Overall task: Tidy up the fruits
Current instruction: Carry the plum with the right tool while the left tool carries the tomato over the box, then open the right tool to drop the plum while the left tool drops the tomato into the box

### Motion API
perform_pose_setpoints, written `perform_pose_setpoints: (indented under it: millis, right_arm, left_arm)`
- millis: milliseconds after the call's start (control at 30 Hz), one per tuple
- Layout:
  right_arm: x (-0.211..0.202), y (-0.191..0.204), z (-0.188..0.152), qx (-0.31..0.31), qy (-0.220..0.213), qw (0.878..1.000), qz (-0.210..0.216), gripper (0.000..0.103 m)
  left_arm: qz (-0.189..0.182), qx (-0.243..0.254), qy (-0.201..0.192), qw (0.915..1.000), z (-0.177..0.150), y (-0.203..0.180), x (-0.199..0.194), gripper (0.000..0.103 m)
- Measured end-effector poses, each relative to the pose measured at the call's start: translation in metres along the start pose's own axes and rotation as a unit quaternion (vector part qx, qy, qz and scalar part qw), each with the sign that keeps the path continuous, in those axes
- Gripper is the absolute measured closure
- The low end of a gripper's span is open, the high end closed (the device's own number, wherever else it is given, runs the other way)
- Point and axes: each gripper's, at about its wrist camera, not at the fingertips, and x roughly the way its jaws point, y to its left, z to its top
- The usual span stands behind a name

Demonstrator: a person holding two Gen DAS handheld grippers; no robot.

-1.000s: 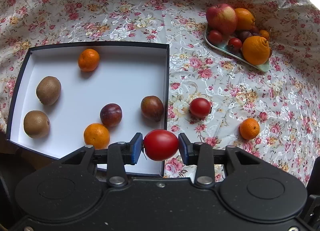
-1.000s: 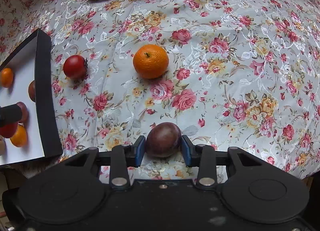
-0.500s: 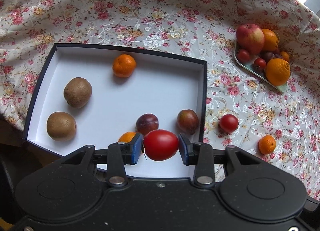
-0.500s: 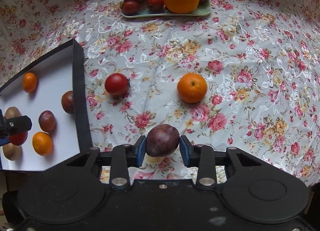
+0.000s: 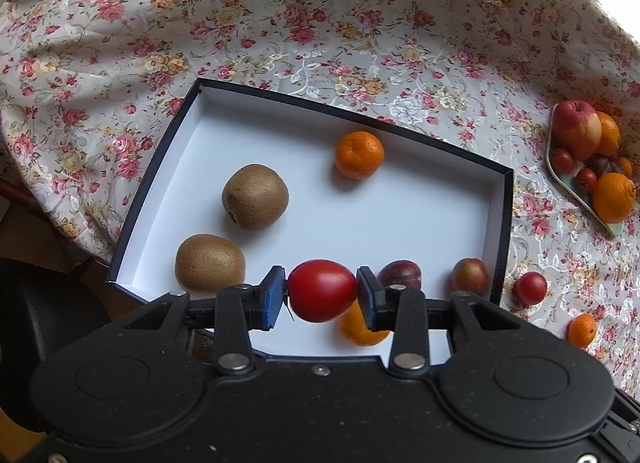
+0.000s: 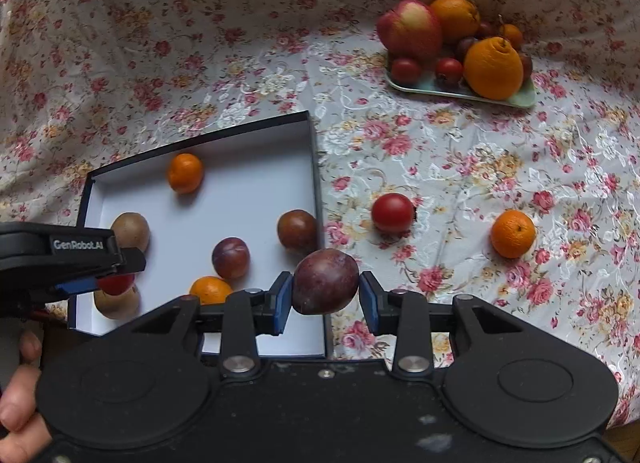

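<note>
While above the box (image 5: 505, 223), left gripper (image 5: 322, 297) jaws clamped on tomato (image 5: 322, 290), right gripper (image 6: 325, 298) jaws on plum (image 6: 325, 281).

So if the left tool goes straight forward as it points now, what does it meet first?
Probably the box floor, in the bare space between the kiwi and the mandarin; depth is unclear.

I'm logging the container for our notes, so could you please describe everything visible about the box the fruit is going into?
The box is a shallow, open rectangular tray, seemingly cardboard, with dark outer walls and a white inside. It lies flat on the floral cloth, lidless. Inside rest two kiwis, two mandarins and two dark plums. The left tool holds a red tomato above its near edge.
</note>
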Motion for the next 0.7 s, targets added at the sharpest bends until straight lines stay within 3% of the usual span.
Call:
perform_pose_setpoints:
  millis: [300,700]
  right_arm:
    - [0.003,0.019,0.0,-0.017,0.003,0.999,0.039,0.065]
    - [0.013,0.012,-0.001,0.001,0.022,1.0,0.021,0.065]
  left_arm:
    - [-0.001,-0.002,0.008,1.0,0.003,0.014,0.005,0.056]
    - [0.002,-0.008,0.012,0.9999,0.004,0.015,0.005,0.055]
